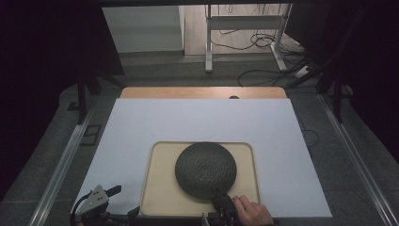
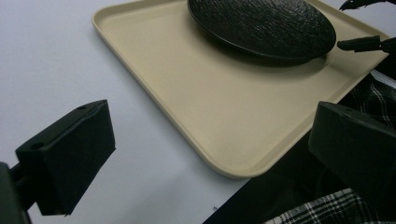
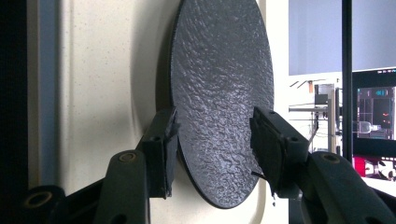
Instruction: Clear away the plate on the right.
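No readable text anywhere. The screen (image 3: 373, 112) far off in the right gripper view shows coloured marks, too small and blurred to read.

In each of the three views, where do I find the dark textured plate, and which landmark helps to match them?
High view: the dark textured plate lies on the beige tray, lower centre.
Left gripper view: plate at the top, right of centre, on the tray.
Right gripper view: plate in the centre, its near edge between the black jaws.
Shared landmark: the beige tray.
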The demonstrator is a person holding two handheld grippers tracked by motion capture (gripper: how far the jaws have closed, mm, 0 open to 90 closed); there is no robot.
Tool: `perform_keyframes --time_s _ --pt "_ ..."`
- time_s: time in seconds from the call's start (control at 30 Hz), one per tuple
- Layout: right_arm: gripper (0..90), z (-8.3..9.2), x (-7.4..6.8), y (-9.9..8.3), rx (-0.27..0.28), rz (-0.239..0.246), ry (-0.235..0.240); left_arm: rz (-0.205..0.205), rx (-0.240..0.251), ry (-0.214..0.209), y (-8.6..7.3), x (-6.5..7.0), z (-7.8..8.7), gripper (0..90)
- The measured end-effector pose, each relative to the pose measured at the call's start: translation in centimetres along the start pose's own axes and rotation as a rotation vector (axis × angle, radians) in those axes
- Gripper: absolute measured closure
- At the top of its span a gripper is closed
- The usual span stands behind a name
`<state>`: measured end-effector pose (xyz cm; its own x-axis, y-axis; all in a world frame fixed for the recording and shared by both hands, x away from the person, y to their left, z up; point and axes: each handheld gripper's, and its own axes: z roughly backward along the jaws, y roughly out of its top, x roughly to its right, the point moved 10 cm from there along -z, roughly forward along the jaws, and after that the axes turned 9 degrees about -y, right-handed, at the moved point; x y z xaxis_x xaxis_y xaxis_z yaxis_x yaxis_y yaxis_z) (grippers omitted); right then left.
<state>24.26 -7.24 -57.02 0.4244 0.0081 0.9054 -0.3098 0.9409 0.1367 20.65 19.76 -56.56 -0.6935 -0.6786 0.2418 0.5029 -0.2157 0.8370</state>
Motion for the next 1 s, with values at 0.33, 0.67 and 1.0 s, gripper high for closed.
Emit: perform_keyframes --time_s 0.33,0.67,1.0 --pt "49.4 -0.1 0.7 -0.4 0.004 -0.030 -0.017 -0.001 -0.002 -0.001 0.0 0.0 0.0 0.0" --pt "44.8 -0.3 1.6 -1.2 0.003 -0.109 -0.030 -0.005 -0.007 -0.002 0.0 0.0 -0.1 0.0" --pt "40.7 -0.7 2.0 -2.0 0.001 -0.172 -0.024 -0.007 -0.012 -0.004 -0.1 0.1 -0.1 0.0"
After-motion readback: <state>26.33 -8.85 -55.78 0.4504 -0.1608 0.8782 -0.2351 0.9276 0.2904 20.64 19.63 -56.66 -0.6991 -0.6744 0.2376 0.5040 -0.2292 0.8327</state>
